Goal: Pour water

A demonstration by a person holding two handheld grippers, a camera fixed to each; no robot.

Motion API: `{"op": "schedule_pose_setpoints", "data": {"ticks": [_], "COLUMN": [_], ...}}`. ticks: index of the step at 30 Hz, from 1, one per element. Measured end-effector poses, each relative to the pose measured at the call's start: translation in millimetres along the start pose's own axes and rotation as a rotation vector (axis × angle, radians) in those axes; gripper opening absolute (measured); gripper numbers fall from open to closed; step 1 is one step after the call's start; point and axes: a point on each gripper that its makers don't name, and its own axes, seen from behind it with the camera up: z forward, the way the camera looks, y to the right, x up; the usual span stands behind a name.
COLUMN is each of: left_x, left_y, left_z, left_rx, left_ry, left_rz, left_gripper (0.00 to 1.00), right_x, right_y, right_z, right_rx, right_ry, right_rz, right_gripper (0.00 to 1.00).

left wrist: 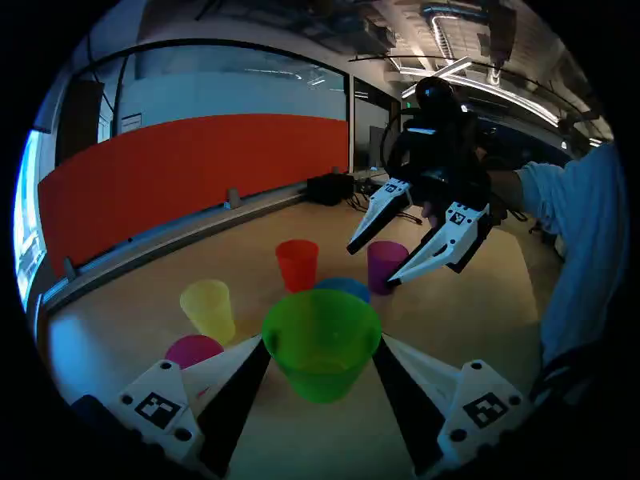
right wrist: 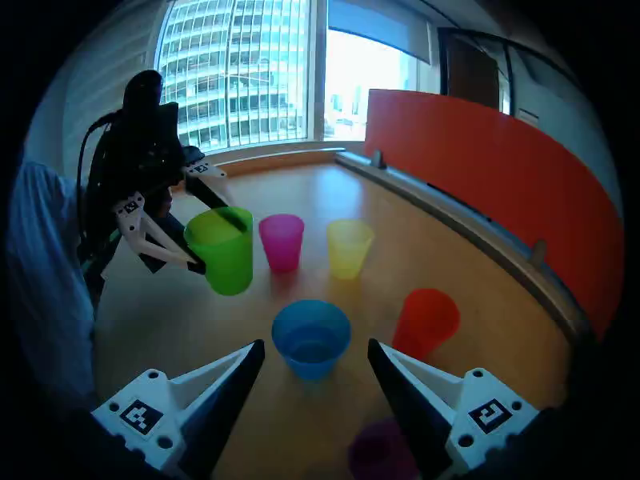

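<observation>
- While the left gripper (left wrist: 320,342) has its fingers clamped on the green cup (left wrist: 322,380), the cup is upright, so pouring is not yet begun.
- The right gripper (right wrist: 314,346) is empty with its fingers apart. The blue cup (right wrist: 310,328) stands at twelve o'clock on the worktop (right wrist: 200,352).
- The blue cup may hold a little water; the view is too dim to say.
- What is left: tipping the green cup over a receiving cup.

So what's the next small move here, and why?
Probably lower the right gripper around the blue cup and close it. Its jaws stand open with that cup centred just ahead of them, while the left gripper holds the green cup, so pouring seems to need a second cup in hand.
</observation>
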Motion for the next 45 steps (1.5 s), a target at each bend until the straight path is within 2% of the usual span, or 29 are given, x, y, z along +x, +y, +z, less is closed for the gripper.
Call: {"op": "schedule_pose_setpoints", "data": {"ticks": [8,24,30,45], "left_x": [12,30,35,38], "left_y": [-8.5,-16.6,-20.6,-20.9], "left_z": [-11.0,-28.5,-33.5,-40.1], "left_rx": [0.023,0.052,0.065,0.074], "left_ry": [0.041,0.103,0.113,0.119], "left_rz": [0.001,0.013,0.022,0.029], "left_gripper": [0.87,0.87,0.87,0.87], "right_x": [-4,-21,-24,-25], "right_y": [-1,-1,-1,-6], "right_z": [6.9,29.3,39.8,58.1], "right_rx": [0.001,-0.013,-0.025,-0.034], "right_ry": [-0.017,-0.082,-0.100,-0.110], "right_rz": [-0.002,0.000,0.012,0.041], "right_gripper": [1.00,1.00,1.00,1.00]}}
